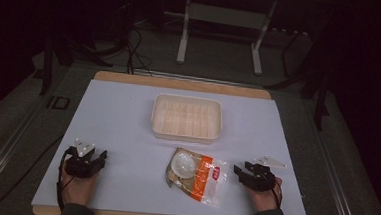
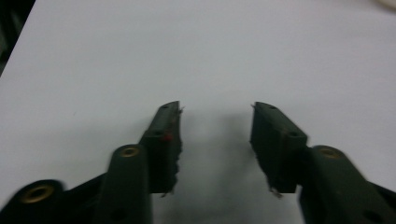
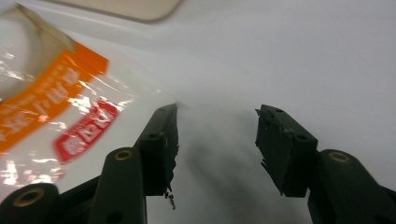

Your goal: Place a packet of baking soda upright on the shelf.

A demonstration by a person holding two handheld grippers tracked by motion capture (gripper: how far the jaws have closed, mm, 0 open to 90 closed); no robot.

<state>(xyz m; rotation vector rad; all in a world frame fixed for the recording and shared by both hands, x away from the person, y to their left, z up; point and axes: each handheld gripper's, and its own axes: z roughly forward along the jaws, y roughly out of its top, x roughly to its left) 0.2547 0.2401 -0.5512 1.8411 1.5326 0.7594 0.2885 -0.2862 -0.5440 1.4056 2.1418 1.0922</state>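
A clear plastic bag (image 1: 197,175) with an orange band and a red label lies flat on the white table, with something pale and round inside it. Just behind it stands a cream plastic tray (image 1: 187,118) with nothing in it. My right gripper (image 1: 240,171) rests on the table just right of the bag, open, nothing between its fingers; in the right gripper view the bag (image 3: 60,107) lies just left of its left finger (image 3: 161,140). My left gripper (image 1: 100,158) sits near the front left, open and away from the bag, over bare table (image 2: 215,60).
The white sheet (image 1: 123,113) covers a wooden table whose edge shows at the back and front. Dark floor with cables and a metal stand's legs (image 1: 220,44) lie beyond the far edge. Open room lies left and right of the tray.
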